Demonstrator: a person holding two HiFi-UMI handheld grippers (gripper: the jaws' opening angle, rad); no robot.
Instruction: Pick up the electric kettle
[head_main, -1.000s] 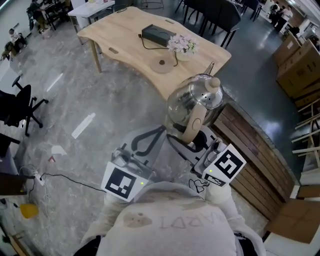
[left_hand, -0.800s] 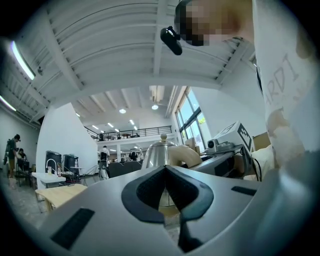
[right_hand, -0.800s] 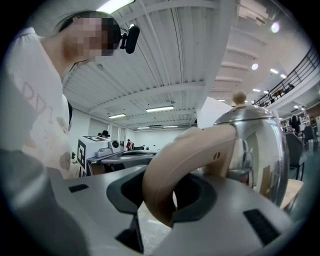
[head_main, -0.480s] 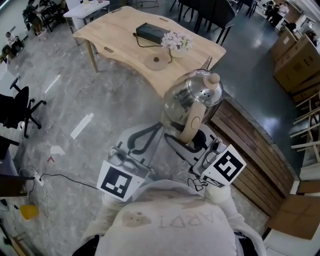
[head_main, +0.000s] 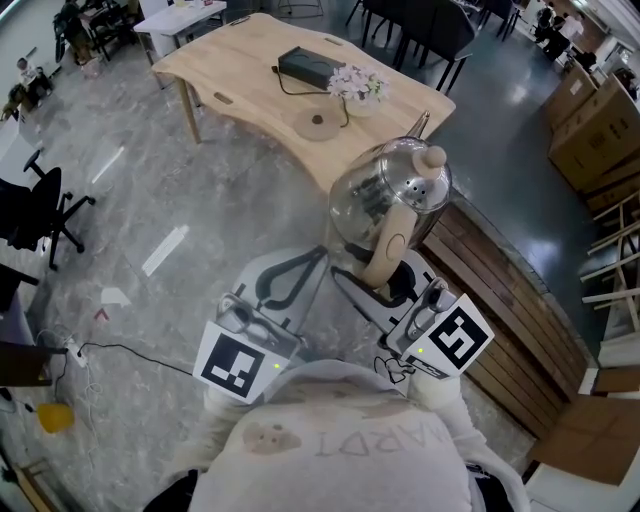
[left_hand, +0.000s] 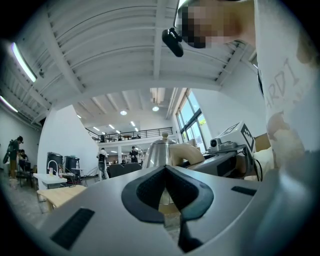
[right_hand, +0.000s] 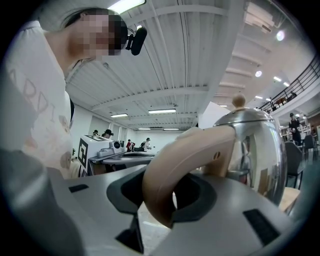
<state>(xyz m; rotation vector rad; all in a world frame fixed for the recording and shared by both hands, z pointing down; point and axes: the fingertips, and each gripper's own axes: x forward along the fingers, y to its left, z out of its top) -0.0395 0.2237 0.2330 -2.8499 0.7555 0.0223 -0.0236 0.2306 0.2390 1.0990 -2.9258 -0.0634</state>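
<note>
Kettle (head_main: 390, 195) hung in the air in front of the person's chest, resting on nothing, upright, with its spout turned away and its cream handle (head_main: 385, 245) facing the person. Beyond it lay the near corner of the wooden table (head_main: 240, 80). A slatted wooden bench (head_main: 500, 300) ran below it on the right.

I judged it a stiff, fairly heavy thing. The shiny body and steel lid looked smooth and slippery, and a knock could dent or crack them, so the body was no place for a grip. Whether it held water I could not tell, and any water would add weight and slosh. The curved handle was the right place to take hold, since it was thick, matt and shaped to stay in a grip. Held by the handle alone, the body's weight sat out in front and would try to tip the kettle forward.

The right gripper (head_main: 400, 285) pointed level, away from the person. Its jaws stood partway closed around the lower curve of the handle (right_hand: 185, 160), with the pads against it on both sides, and carried the whole kettle (right_hand: 250, 145).

The left gripper (head_main: 290, 280) pointed level beside it, just apart from the kettle. Its jaws were together with nothing between them, as the left gripper view (left_hand: 167, 192) showed. Both marker cubes sat close to the person's chest.
</note>
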